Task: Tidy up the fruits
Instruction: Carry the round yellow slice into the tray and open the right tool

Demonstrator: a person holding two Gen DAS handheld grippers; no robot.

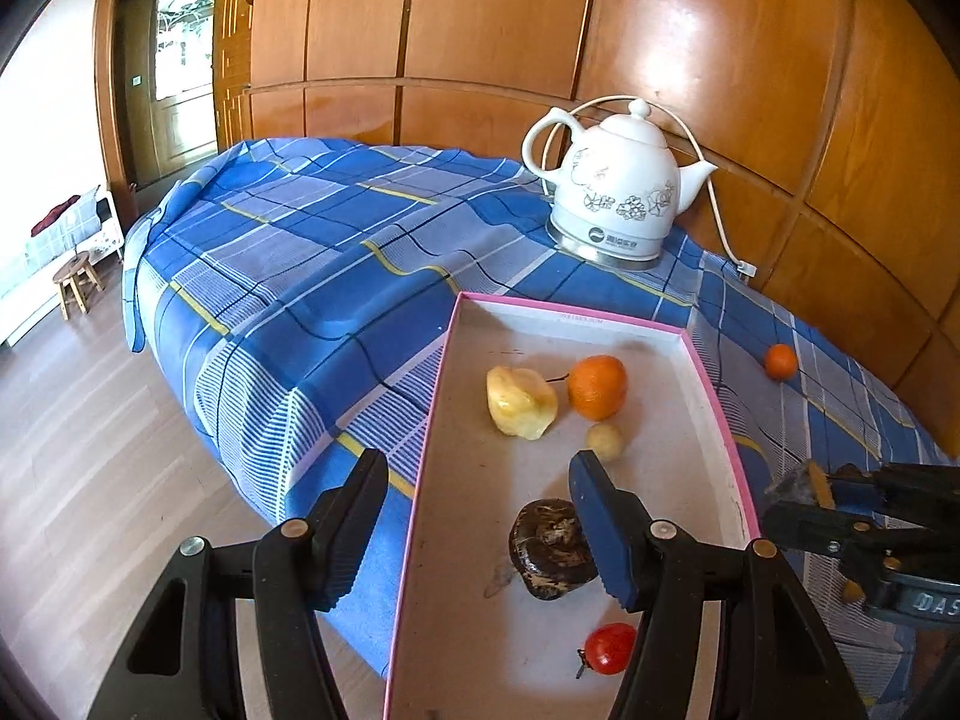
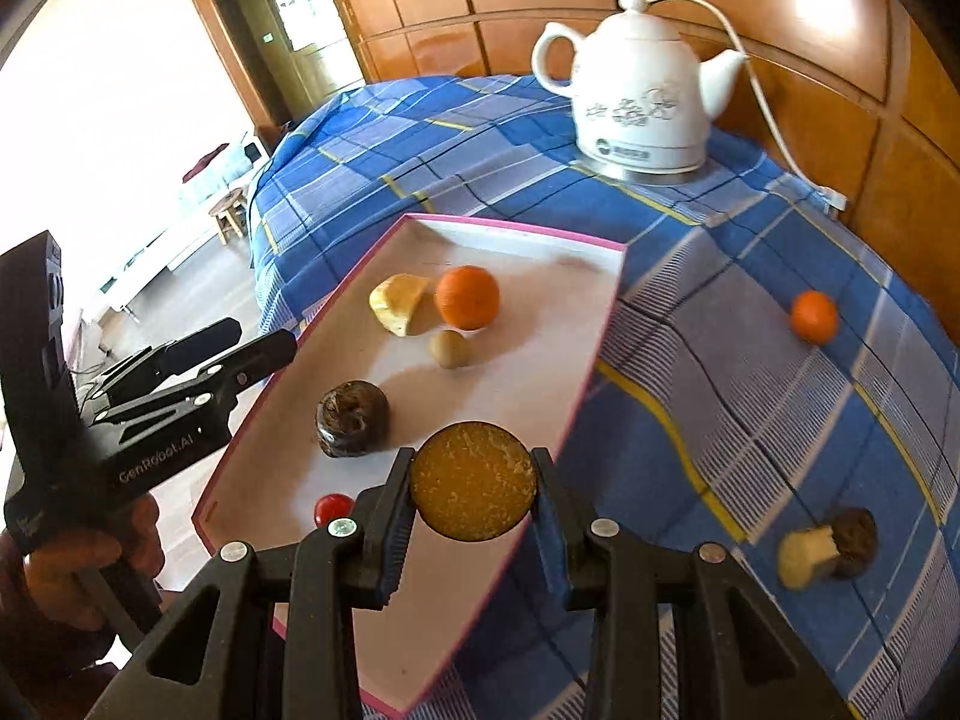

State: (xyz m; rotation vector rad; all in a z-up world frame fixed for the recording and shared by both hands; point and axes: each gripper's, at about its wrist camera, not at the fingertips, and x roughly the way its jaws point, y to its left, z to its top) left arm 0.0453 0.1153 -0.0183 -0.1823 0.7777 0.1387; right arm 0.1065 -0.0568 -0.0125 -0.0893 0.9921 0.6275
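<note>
- The right gripper (image 2: 473,483) clamps a halved passion fruit (image 2: 473,480) over the pink-rimmed tray (image 2: 510,227), seemingly to drop it in.
- The left gripper (image 1: 474,531) hovers unclenched and empty above the tray's near end.
- A dark mangosteen (image 2: 352,418) and cherry tomato (image 2: 333,508) crowd the landing spot.
- A tangerine (image 2: 813,316) and mushroom (image 2: 825,546) lie outside on the plaid cloth (image 2: 750,390).

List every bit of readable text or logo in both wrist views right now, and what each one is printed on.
"GenRobot.AI": white lettering on the body of the left gripper, right wrist view.
"DAS": cut off at the frame edge, on the body of the right gripper, left wrist view.
Round logo and characters on the kettle base band: too blurred to read.
Tiny pink print on the box far wall: too small to read.
</note>
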